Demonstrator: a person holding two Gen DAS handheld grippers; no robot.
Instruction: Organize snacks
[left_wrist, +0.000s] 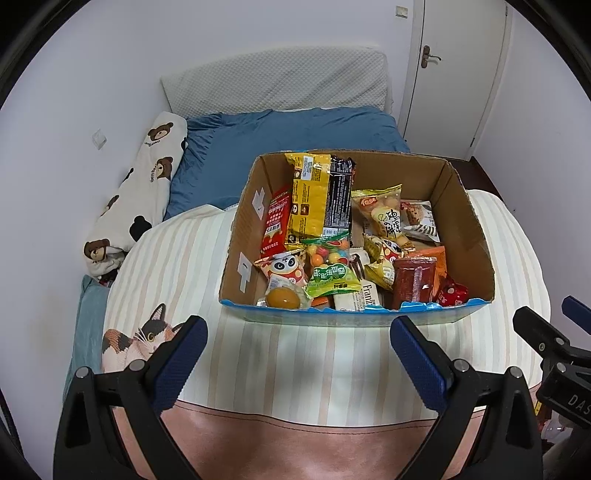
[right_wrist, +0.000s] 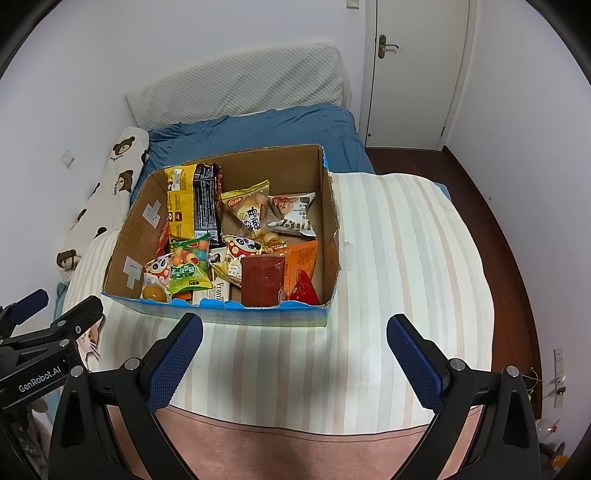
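both the left hand-held gripper (left_wrist: 299, 354) and right hand-held gripper (right_wrist: 294, 350) gape empty near the bed's foot edge; the open brown cardboard box (left_wrist: 465, 236) hides the lower snack packets (left_wrist: 325, 206) beneath the top layer.

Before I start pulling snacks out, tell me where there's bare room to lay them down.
The striped quilt lies bare right of the cardboard box, and in front of it up to the pink band. A narrower strip lies left of the box, by the bear pillow. Inside the box it is crowded; only the far right corner shows bare cardboard.
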